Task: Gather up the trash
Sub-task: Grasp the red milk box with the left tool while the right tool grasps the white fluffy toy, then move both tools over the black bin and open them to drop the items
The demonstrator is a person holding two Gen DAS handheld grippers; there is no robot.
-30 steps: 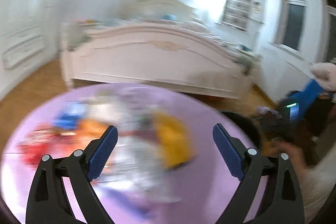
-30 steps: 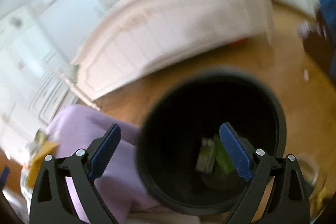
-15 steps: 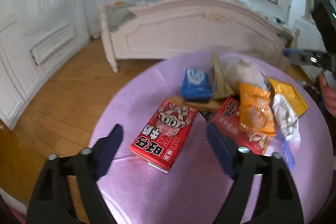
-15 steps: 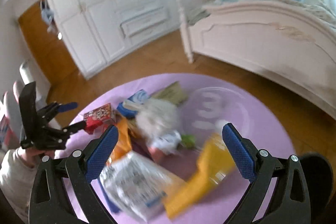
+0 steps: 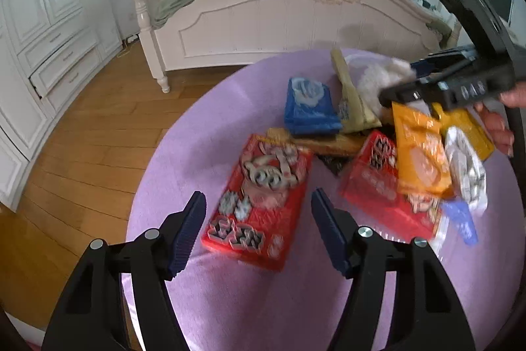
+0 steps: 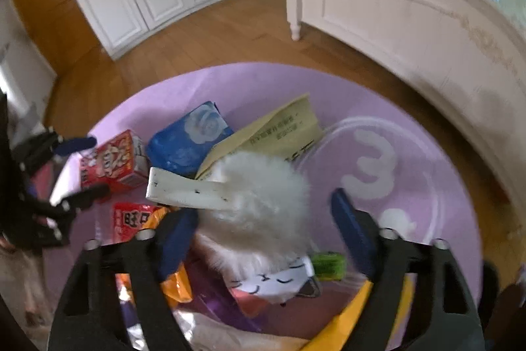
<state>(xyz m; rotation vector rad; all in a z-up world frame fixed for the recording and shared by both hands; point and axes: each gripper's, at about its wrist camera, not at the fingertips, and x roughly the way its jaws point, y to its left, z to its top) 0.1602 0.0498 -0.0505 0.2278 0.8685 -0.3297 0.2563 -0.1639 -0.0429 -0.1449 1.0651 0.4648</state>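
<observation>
Trash lies heaped on a round purple table (image 5: 230,301). My left gripper (image 5: 259,219) hovers low over a red carton (image 5: 263,196) with a cartoon face. The carton sits between the closing jaws and the pads do not press on it. In the right wrist view the left gripper (image 6: 82,166) straddles that red carton (image 6: 111,160). My right gripper (image 6: 263,219) points down over a white fluffy item (image 6: 259,196). Its jaws are closing around the fluff, with a gap still showing on the right side. The right gripper (image 5: 427,81) also shows at the pile's far side.
The heap also holds a blue tissue pack (image 5: 309,107), an orange snack bag (image 5: 420,153), a red packet (image 5: 378,186), a tan paper sleeve (image 6: 273,130) and a clear lid (image 6: 371,166). A white bed (image 5: 279,15) and wardrobe (image 5: 49,22) stand beyond on wooden floor.
The right gripper swung from above the black bin to over the pile. The left gripper dropped toward the red carton. Both pairs of jaws have narrowed.
</observation>
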